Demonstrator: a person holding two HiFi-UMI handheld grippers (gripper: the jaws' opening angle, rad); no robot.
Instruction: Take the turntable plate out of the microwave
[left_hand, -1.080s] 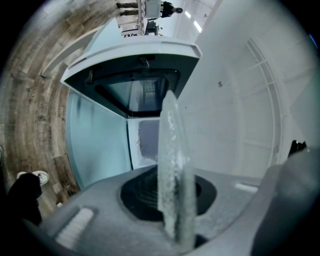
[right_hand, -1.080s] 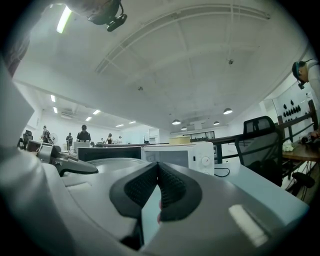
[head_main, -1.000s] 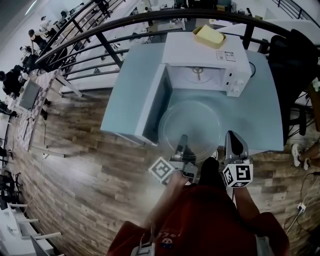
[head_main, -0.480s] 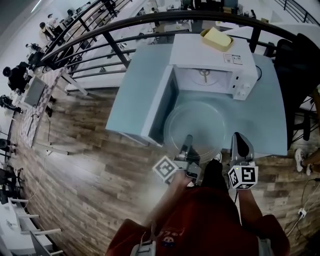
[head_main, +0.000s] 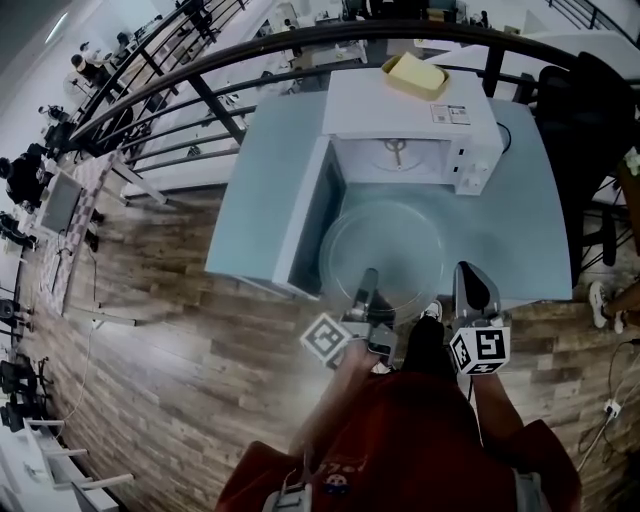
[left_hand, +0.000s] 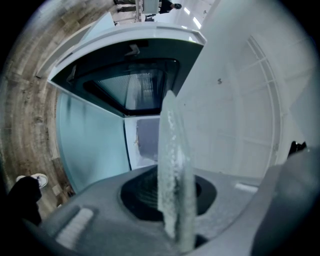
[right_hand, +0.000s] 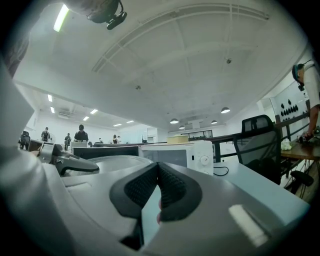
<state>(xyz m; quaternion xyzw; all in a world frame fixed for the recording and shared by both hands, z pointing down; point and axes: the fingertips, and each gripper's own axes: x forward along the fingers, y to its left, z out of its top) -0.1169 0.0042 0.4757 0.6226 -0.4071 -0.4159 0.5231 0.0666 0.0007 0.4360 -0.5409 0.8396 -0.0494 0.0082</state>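
The clear glass turntable plate (head_main: 380, 250) lies level in front of the open white microwave (head_main: 400, 125), outside its cavity. My left gripper (head_main: 366, 280) is shut on the plate's near rim. In the left gripper view the rim (left_hand: 172, 170) stands edge-on between the jaws. My right gripper (head_main: 470, 272) is shut with nothing in it, just right of the plate over the table's front edge. In the right gripper view its pads meet (right_hand: 157, 185), and the plate (right_hand: 117, 161) and the microwave (right_hand: 185, 152) lie ahead. A roller hub (head_main: 397, 148) shows in the cavity.
The microwave door (head_main: 310, 215) swings open to the left, close to the plate's left side. A yellow box (head_main: 415, 72) sits on top of the microwave. The blue table (head_main: 270, 170) ends at a railing behind. A black chair (right_hand: 257, 137) stands to the right.
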